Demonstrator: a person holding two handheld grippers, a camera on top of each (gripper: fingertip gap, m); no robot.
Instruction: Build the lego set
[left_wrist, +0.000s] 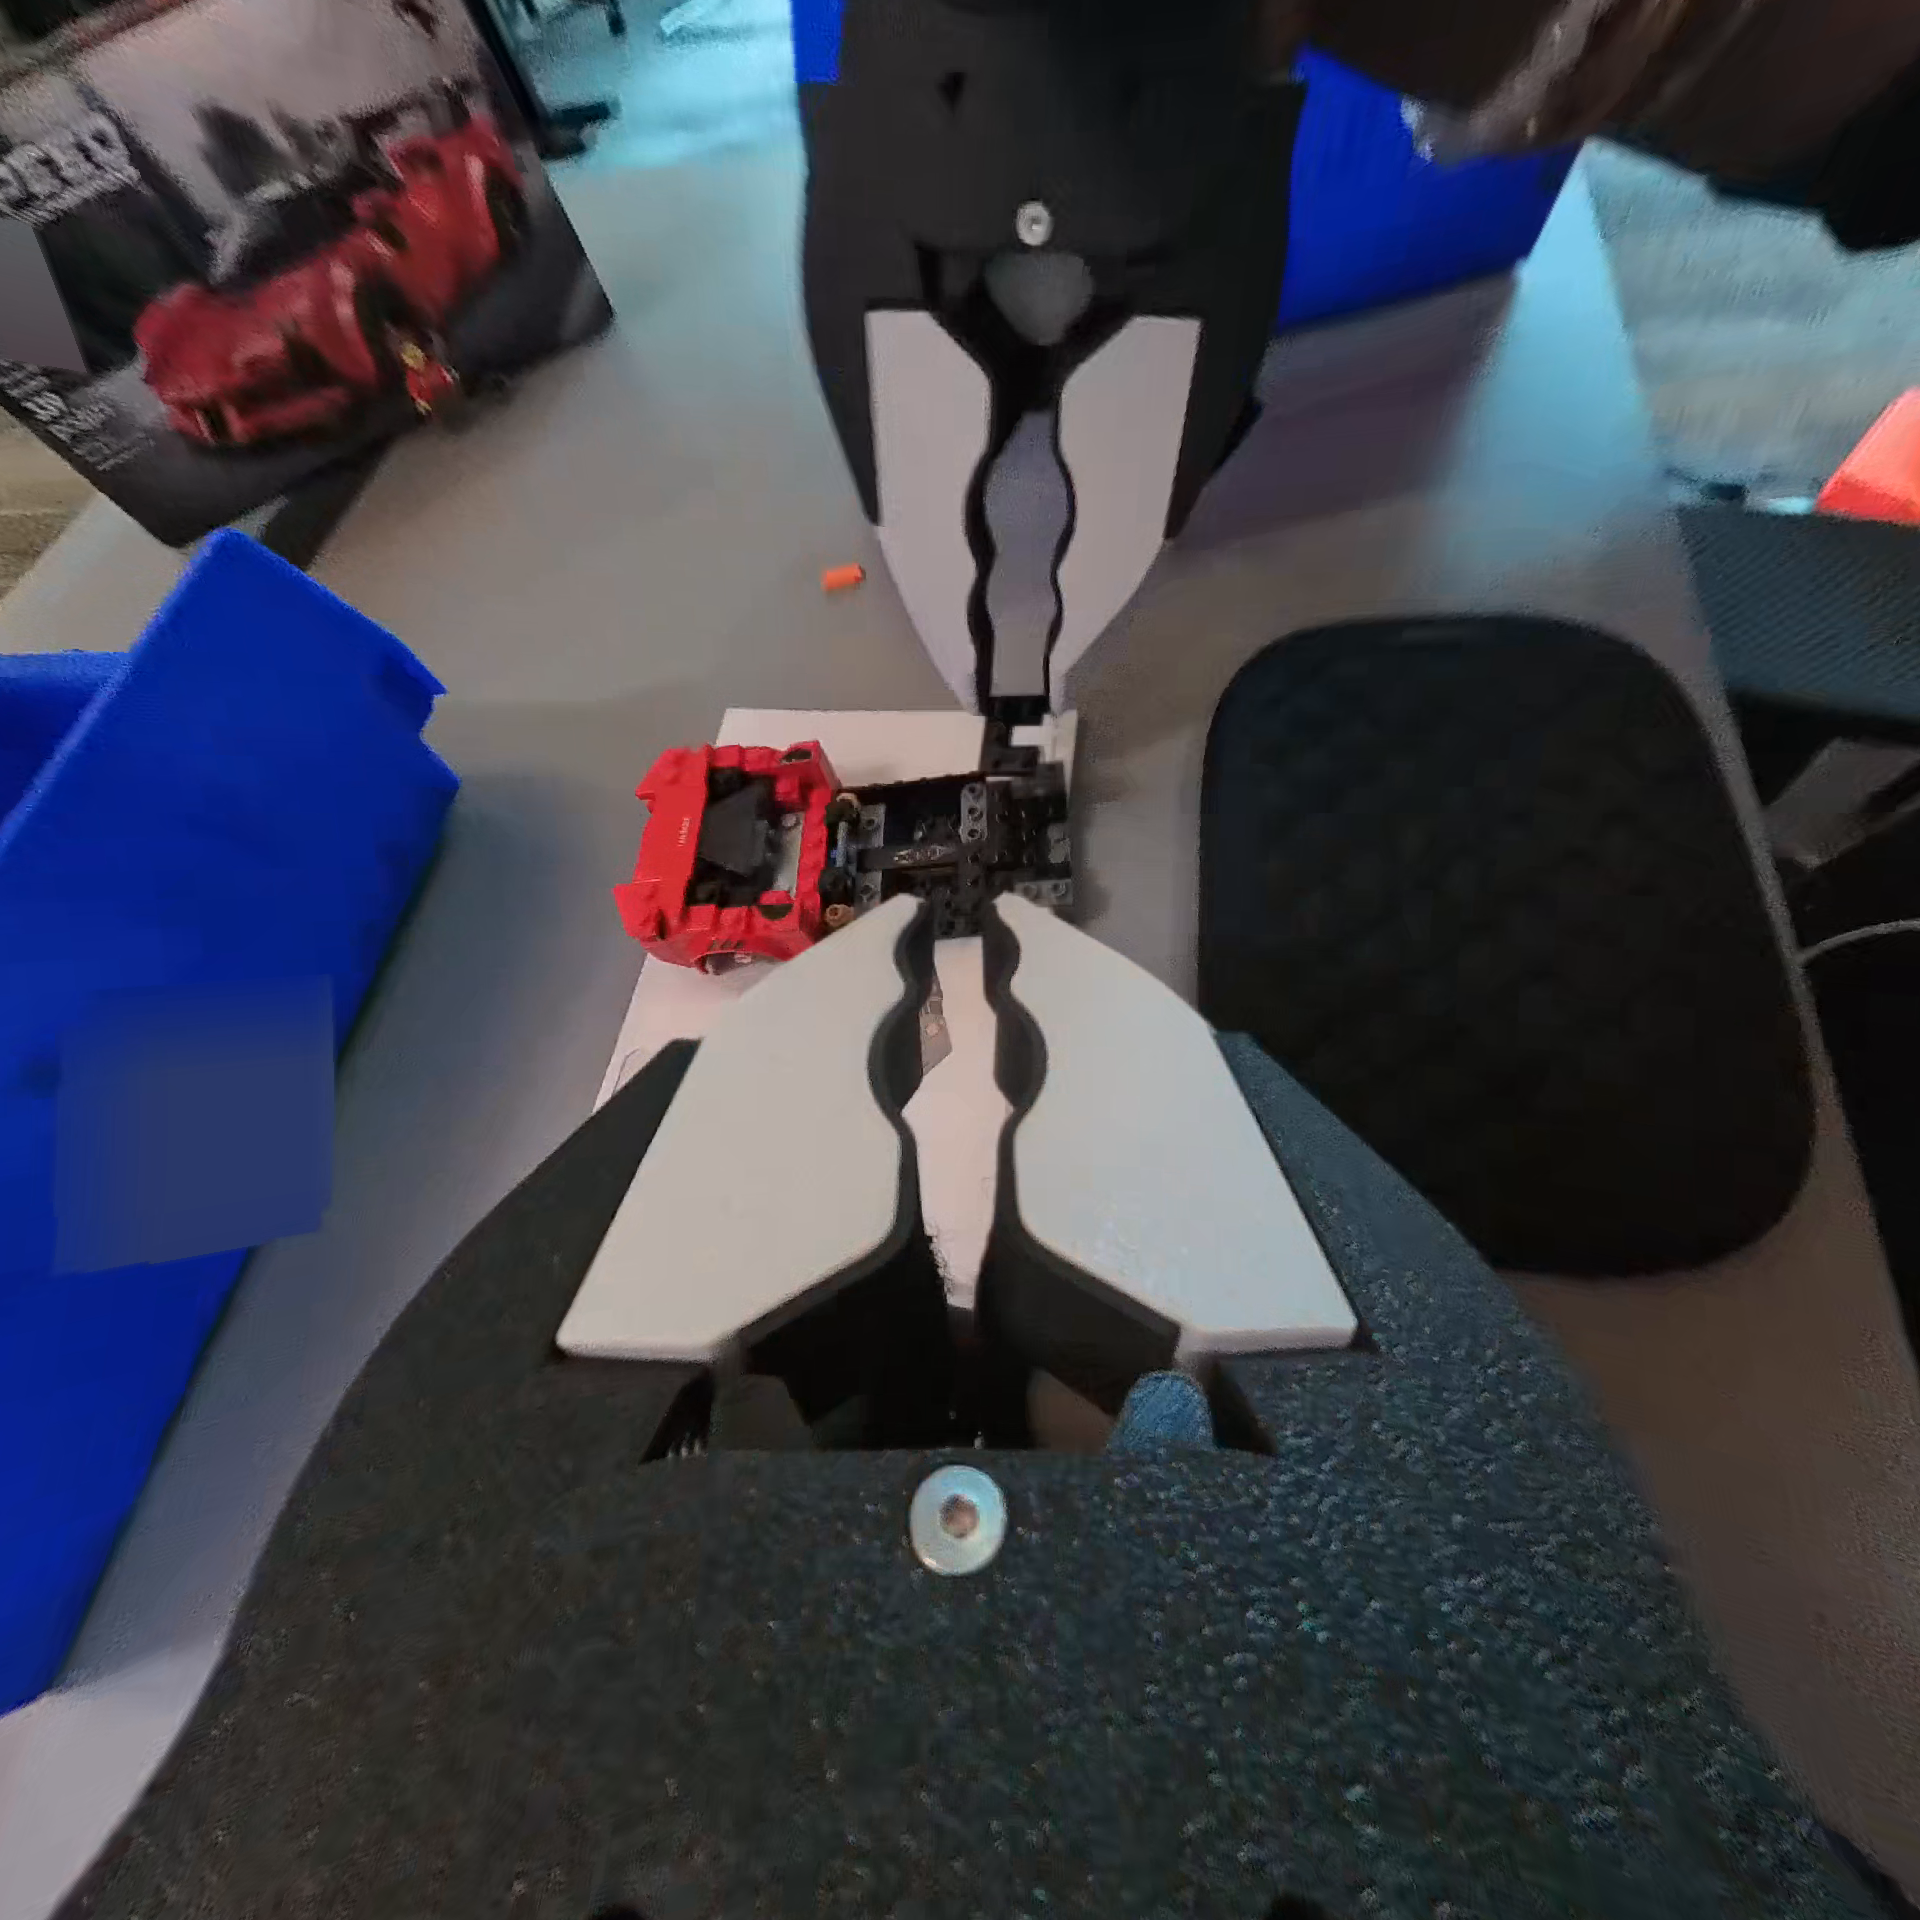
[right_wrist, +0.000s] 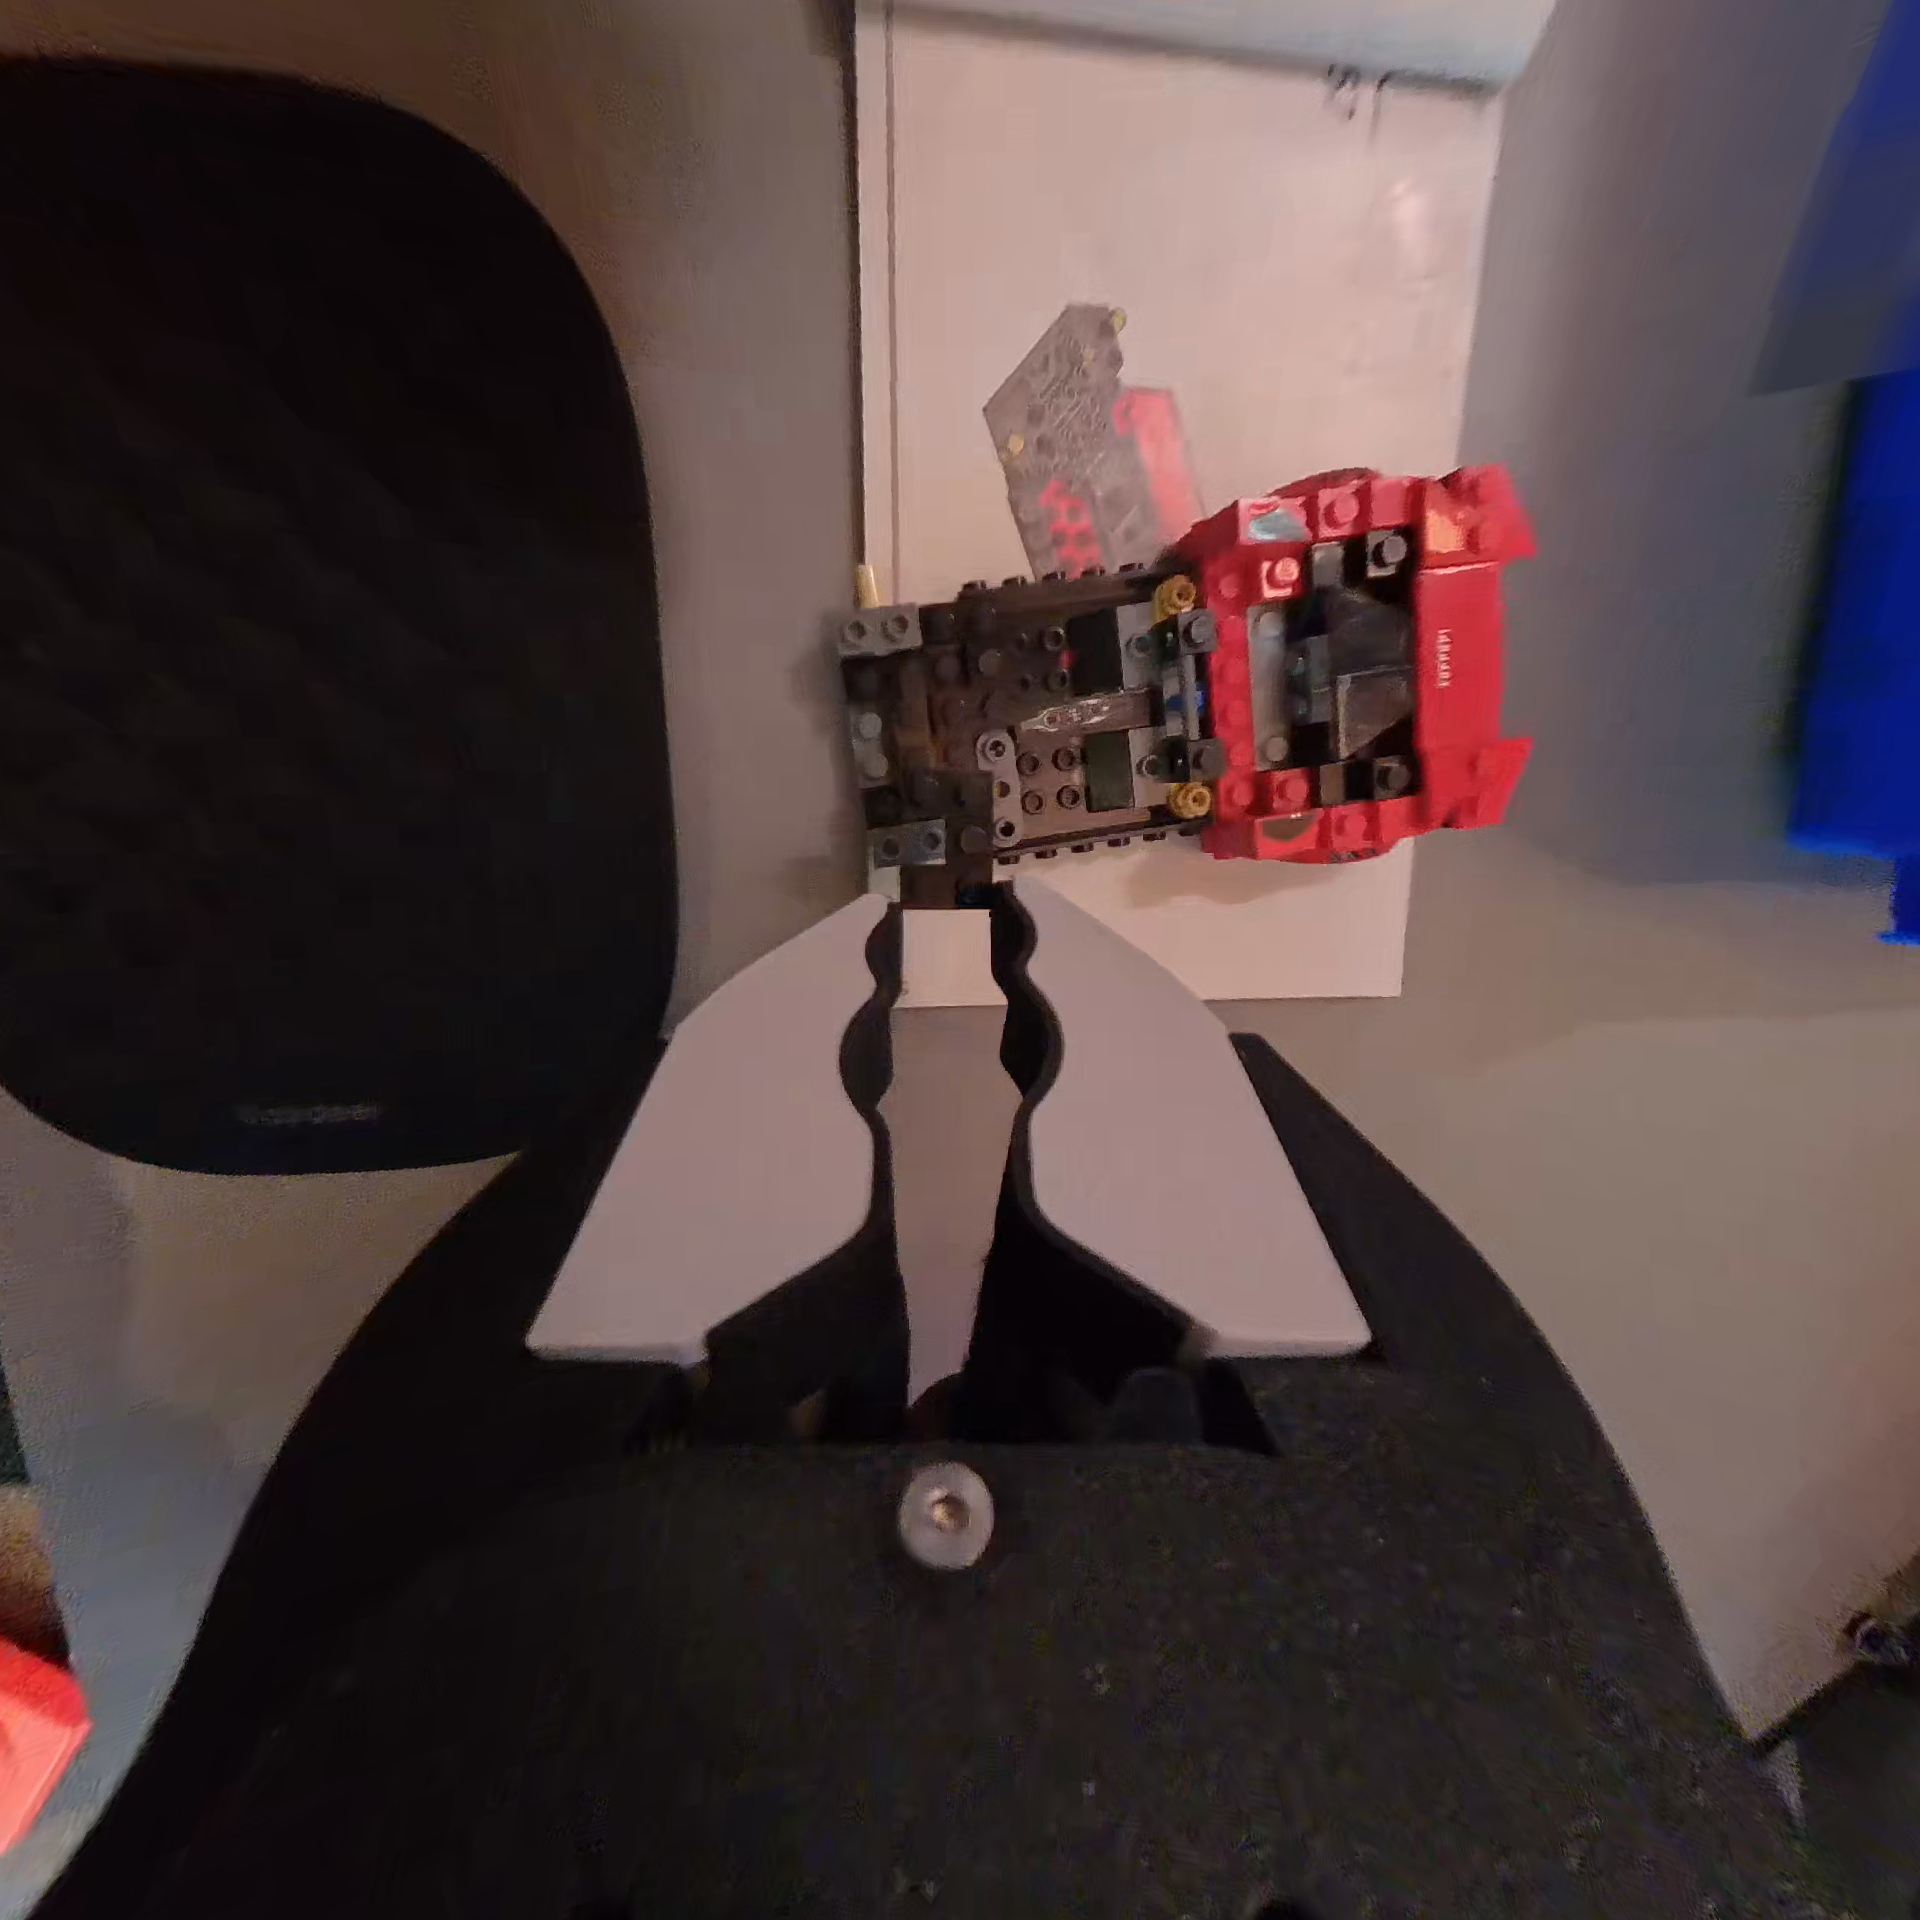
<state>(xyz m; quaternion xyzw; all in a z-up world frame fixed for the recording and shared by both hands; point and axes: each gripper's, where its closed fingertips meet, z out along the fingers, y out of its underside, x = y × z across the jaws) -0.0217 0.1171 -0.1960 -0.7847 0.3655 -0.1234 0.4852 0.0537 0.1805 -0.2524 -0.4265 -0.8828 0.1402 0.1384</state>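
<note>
Blue bins (left_wrist: 197, 935) stand left of the left gripper's fingers, cut off by the frame edge, so their contents cannot be seen. The set's box (left_wrist: 281, 260) lies far ahead and left, blurred. A black pad (left_wrist: 1496, 935) sits just right of the fingers. Straight ahead, on a white booklet (left_wrist: 862, 727), rests the half-built car (left_wrist: 831, 842), red end to the left. The left gripper (left_wrist: 958, 914) pinches the black chassis edge at its fingertips. The right gripper (right_wrist: 948, 902), reaching from the opposite side, pinches a small black piece (right_wrist: 940, 883) at the chassis, half hidden between the tips. A tiny orange piece (left_wrist: 843, 578) lies beyond.
</note>
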